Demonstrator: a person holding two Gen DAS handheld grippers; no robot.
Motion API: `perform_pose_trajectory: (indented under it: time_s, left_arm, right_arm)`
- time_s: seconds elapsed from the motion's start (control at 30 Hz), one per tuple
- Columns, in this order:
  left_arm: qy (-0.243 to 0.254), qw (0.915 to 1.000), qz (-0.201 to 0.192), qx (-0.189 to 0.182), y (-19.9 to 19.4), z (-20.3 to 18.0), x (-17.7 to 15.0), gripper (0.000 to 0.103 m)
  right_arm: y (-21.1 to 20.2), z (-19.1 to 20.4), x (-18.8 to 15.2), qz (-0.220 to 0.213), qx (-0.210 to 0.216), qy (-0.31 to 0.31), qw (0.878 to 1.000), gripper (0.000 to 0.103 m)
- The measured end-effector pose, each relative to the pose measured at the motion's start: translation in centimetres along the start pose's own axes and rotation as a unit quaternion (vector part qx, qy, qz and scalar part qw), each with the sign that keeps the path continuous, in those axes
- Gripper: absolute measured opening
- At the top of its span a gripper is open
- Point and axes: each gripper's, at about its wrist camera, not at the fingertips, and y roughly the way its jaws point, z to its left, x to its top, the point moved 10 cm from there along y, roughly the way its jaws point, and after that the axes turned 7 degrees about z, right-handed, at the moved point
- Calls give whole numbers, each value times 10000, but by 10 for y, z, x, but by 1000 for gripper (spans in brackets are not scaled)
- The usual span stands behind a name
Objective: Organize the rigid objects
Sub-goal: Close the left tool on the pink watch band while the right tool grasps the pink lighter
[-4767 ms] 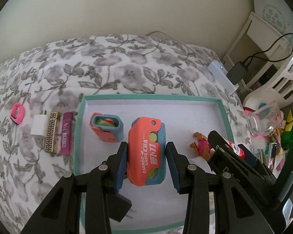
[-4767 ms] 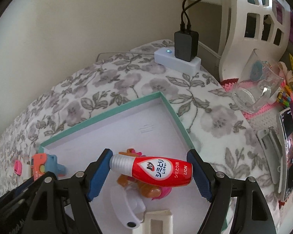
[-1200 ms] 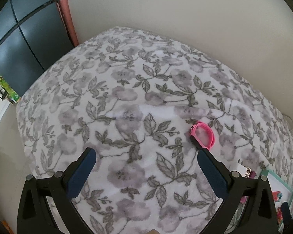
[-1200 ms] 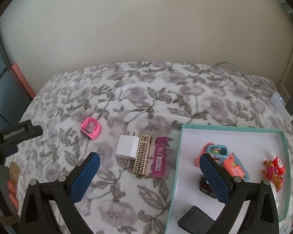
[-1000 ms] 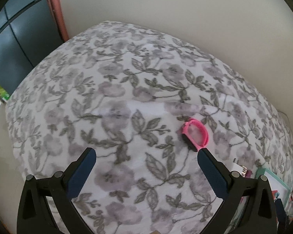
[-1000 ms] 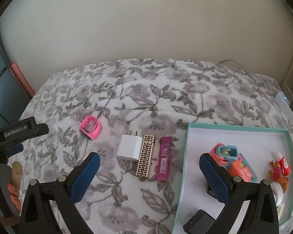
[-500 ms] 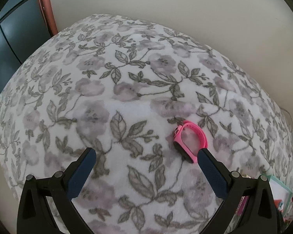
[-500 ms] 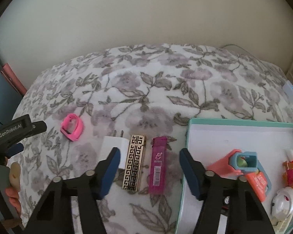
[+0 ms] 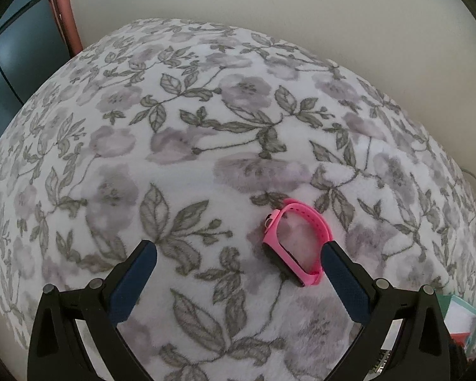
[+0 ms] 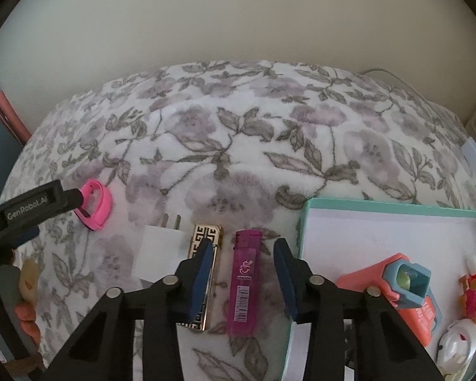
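A pink wristband lies on the flowered blanket, just inside the right finger of my left gripper, which is wide open and holds nothing. In the right wrist view a purple lighter lies lengthwise between the fingers of my right gripper. Its jaws are closing, and the pads stand apart from the lighter on both sides. A gold patterned lighter sits to the left, partly under the left finger. Beside it is a white charger plug. The pink wristband lies further left, next to my left gripper.
A teal-rimmed white tray at the right holds coral and blue toy cases, a small red bottle and a white round item. A person's hand holds the left tool. The wall runs behind the bed.
Both grippers have come down closer to the blanket. The right jaws have narrowed from wide open to straddling the purple lighter. The left gripper has drawn near the pink wristband.
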Motion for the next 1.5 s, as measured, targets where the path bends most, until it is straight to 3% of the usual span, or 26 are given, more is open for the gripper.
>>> perform_pose_trajectory:
  time_s: [0.27, 0.47, 0.63, 0.73, 0.93, 1.13, 1.2, 1.4, 1.5]
  left_arm:
    - [67, 9999, 70, 82, 12, -3, -2, 102]
    - [42, 9998, 82, 178, 19, -2, -1, 95]
    - [55, 9997, 172, 169, 26, -4, -4, 95]
    - [24, 9998, 171, 136, 26, -2, -4, 95]
    - [20, 9998, 135, 144, 27, 0, -4, 94]
    - [131, 9997, -31, 208, 27, -4, 2, 79]
    - [189, 9997, -68, 167, 24, -8, 2, 64]
    - [363, 9992, -102, 119, 17, -17, 0, 30]
    - [385, 9991, -97, 147, 15, -17, -3, 20]
  right_arm:
    - [5, 3, -6, 171, -7, -86, 9998, 36]
    - [4, 2, -9, 310, 26, -73, 9995, 31]
    - [4, 1, -11, 379, -177, -158, 9990, 29]
    - [15, 2, -19, 600, -170, -173, 9979, 26]
    - [16, 4, -18, 541, -207, -236, 9980, 25]
    - [17, 6, -18, 514, -233, -289, 9980, 24]
    - [17, 5, -18, 509, -251, -313, 9979, 24]
    - [17, 6, -18, 469, -237, -317, 9981, 23]
    - [16, 6, -20, 464, -221, -298, 9982, 22]
